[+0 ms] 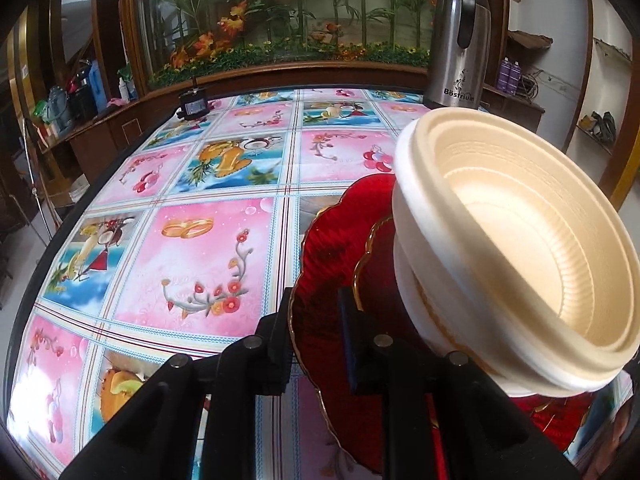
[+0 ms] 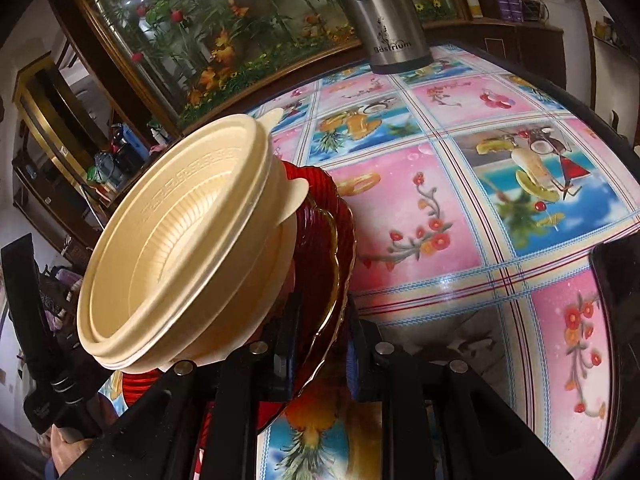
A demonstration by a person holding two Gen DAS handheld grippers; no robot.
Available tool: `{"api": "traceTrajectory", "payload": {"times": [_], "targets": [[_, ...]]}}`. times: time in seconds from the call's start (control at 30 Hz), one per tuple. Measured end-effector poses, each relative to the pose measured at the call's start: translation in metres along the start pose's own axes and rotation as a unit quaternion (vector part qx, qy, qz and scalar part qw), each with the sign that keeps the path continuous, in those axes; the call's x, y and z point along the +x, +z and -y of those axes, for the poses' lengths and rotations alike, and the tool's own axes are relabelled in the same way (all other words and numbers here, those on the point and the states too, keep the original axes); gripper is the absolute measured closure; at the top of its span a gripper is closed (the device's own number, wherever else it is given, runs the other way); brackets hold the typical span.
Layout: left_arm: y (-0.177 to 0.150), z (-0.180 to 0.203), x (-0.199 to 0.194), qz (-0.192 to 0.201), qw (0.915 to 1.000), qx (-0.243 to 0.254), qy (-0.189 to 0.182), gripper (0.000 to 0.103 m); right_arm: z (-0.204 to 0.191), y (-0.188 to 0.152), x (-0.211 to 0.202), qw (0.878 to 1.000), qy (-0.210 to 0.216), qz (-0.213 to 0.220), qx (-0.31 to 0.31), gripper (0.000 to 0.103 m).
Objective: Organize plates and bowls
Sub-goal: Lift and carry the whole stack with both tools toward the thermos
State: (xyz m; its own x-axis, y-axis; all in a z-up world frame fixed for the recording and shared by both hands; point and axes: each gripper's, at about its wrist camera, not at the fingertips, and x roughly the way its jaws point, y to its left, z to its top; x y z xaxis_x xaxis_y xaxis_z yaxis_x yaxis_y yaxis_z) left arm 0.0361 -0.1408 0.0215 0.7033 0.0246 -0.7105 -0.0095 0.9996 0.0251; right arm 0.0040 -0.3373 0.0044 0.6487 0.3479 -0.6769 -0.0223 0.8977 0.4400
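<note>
A stack of red glass plates with gold scalloped rims (image 1: 332,248) carries several nested cream plastic bowls (image 1: 520,248). My left gripper (image 1: 316,340) is shut on the plates' left rim, with the bowls just to its right. In the right wrist view the same red plates (image 2: 320,248) and cream bowls (image 2: 180,248) lean to the left, and my right gripper (image 2: 324,344) is shut on the plates' right rim. The left gripper's black body (image 2: 28,320) shows at the far left there, with a hand below it.
The table (image 1: 200,240) wears a glossy pink and blue picture cloth. A steel thermos jug (image 1: 460,40) (image 2: 384,20) stands at the far edge, and a small black device (image 1: 194,104) sits at the far left. Behind is a wood-framed glass case of artificial plants.
</note>
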Motion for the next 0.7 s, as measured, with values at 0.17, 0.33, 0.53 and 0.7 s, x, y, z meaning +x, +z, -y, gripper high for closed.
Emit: {"api": "traceTrajectory", "payload": {"times": [0.17, 0.33, 0.53, 0.7], "targets": [[-0.0004, 0.0015, -0.0008, 0.001, 1.0, 0.001, -0.003, 0.085, 0.0047, -0.0014, 0.0014, 1.0, 0.005, -0.002, 0.005, 0.083], [0.0005, 0.0014, -0.0004, 0.001, 1.0, 0.002, -0.004, 0.085, 0.0041, -0.0007, 0.0026, 1.0, 0.002, -0.002, 0.002, 0.083], [0.0007, 0.0, 0.0001, 0.001, 1.0, 0.003, -0.006, 0.085, 0.0044, 0.0, 0.0041, 1.0, 0.004, -0.003, 0.004, 0.083], [0.0007, 0.0002, -0.0003, 0.001, 1.0, 0.002, -0.005, 0.085, 0.0007, -0.0006, 0.0052, 1.0, -0.005, -0.003, -0.01, 0.083]]}}
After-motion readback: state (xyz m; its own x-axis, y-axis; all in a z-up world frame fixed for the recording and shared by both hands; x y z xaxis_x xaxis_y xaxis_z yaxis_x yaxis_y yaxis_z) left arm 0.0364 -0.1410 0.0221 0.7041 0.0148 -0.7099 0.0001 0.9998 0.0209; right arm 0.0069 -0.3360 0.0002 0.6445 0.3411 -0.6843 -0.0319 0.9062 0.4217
